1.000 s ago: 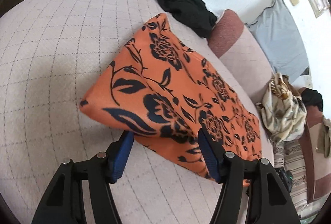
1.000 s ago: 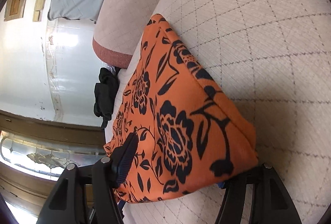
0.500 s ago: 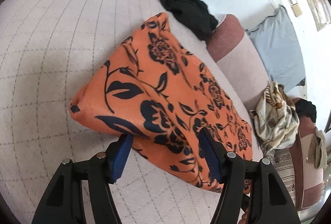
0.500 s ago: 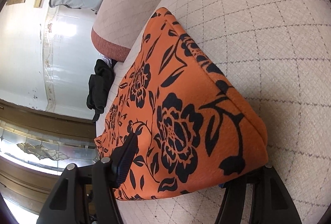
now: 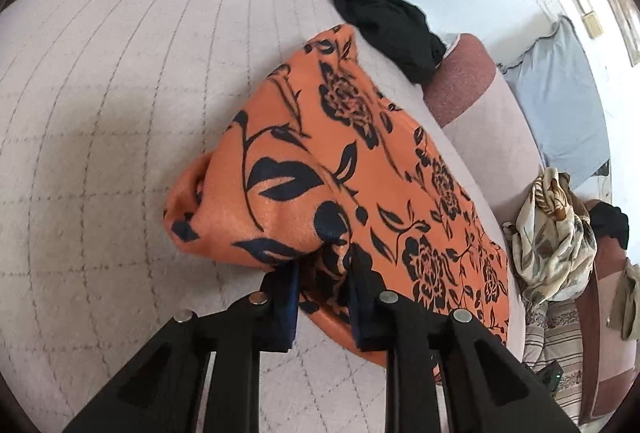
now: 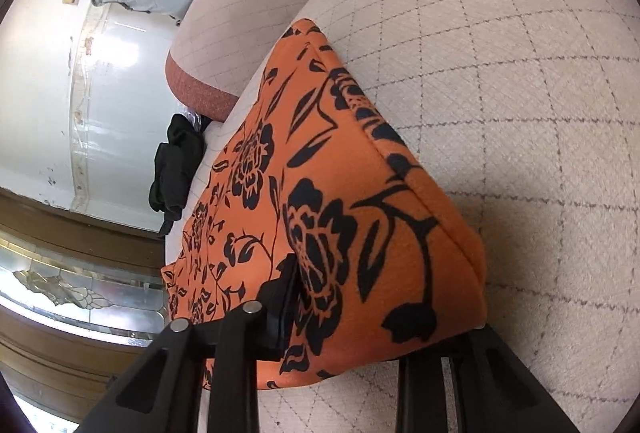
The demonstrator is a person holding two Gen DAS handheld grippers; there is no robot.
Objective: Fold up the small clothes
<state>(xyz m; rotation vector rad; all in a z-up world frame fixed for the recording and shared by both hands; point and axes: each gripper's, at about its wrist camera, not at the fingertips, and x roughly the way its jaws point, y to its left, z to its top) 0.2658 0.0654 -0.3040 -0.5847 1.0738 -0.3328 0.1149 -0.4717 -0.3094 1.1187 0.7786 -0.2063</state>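
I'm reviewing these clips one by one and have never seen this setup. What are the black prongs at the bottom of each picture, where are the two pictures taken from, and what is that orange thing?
There is no robot here: a person holds a hand-held gripper in each hand, and each carries a wide-angle camera that looks forward along its two fingers. The black prongs are those fingers.

One picture is from the left gripper, the other from the right gripper. Both look down at the same orange floral cloth, a small garment lying on a quilted pale cushion.

Both sets of jaws have just been closing and now pinch the near edge of the cloth, so it bunches up there.

Further off lie a black garment and a crumpled cream patterned cloth, neither touched.
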